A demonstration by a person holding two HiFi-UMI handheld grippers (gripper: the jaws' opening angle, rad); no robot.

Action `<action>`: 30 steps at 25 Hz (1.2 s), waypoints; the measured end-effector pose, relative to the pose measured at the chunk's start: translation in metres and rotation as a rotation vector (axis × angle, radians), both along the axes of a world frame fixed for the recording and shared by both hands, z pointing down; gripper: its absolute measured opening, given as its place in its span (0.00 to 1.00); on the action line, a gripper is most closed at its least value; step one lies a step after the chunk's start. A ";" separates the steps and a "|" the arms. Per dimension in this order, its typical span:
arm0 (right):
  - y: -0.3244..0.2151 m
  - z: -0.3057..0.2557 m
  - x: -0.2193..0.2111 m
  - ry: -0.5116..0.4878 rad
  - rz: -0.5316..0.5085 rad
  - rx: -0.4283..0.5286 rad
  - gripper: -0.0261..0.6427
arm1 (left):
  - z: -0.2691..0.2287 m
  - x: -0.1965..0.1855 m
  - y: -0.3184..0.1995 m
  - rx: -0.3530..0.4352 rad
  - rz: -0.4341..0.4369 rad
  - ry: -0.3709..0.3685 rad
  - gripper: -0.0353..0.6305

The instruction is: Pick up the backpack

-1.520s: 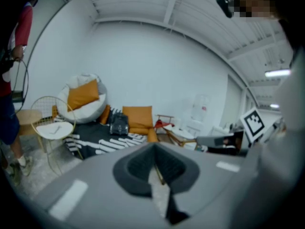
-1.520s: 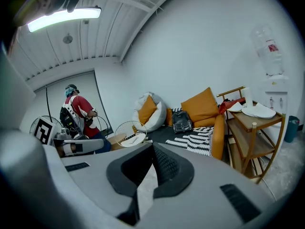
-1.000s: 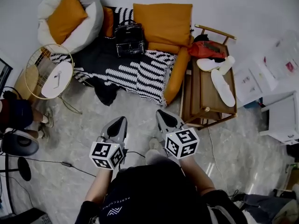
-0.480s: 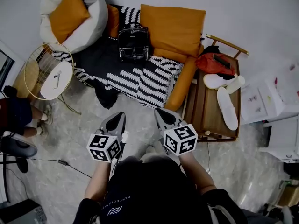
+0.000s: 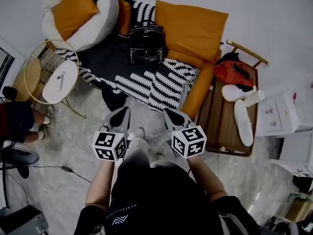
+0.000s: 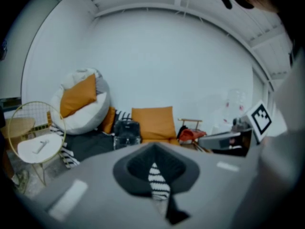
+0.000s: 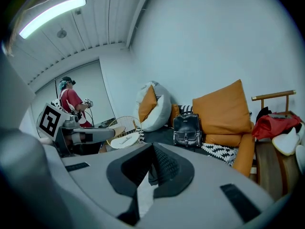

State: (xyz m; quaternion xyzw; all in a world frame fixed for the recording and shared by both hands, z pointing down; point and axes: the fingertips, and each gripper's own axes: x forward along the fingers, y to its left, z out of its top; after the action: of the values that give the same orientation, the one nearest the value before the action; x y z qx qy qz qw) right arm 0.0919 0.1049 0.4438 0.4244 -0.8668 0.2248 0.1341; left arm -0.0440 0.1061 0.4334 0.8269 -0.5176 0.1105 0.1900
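Observation:
A small black backpack [image 5: 146, 44] stands upright on the black-and-white patterned sofa, leaning against an orange cushion [image 5: 190, 26]. It also shows as the black backpack [image 6: 127, 132] in the left gripper view and the black backpack [image 7: 188, 130] in the right gripper view, some way ahead. My left gripper [image 5: 122, 116] and right gripper [image 5: 169, 115] hover side by side over the floor in front of the sofa, both shut and empty, pointing toward it.
A round wire side table [image 5: 51, 72] stands left of the sofa. A wooden bench [image 5: 222, 126] with a red bag [image 5: 233, 72] and white slippers is on the right. A white beanbag [image 5: 95, 18] with an orange cushion sits at the back left. A seated person [image 5: 17, 121] is at the far left.
Both grippers and the view have advanced toward the sofa; the backpack now lies closer ahead. The jaws stayed shut.

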 end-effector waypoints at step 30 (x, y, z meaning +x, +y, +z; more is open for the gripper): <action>-0.216 0.029 -0.043 0.082 0.168 0.014 0.17 | 0.050 -0.079 -0.210 -0.048 0.078 -0.016 0.31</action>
State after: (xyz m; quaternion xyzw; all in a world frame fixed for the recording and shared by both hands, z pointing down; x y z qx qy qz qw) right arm 0.0493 -0.1110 0.4724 0.5053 -0.8235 0.2116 0.1475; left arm -0.1230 -0.1041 0.4833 0.8409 -0.4835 0.1366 0.2011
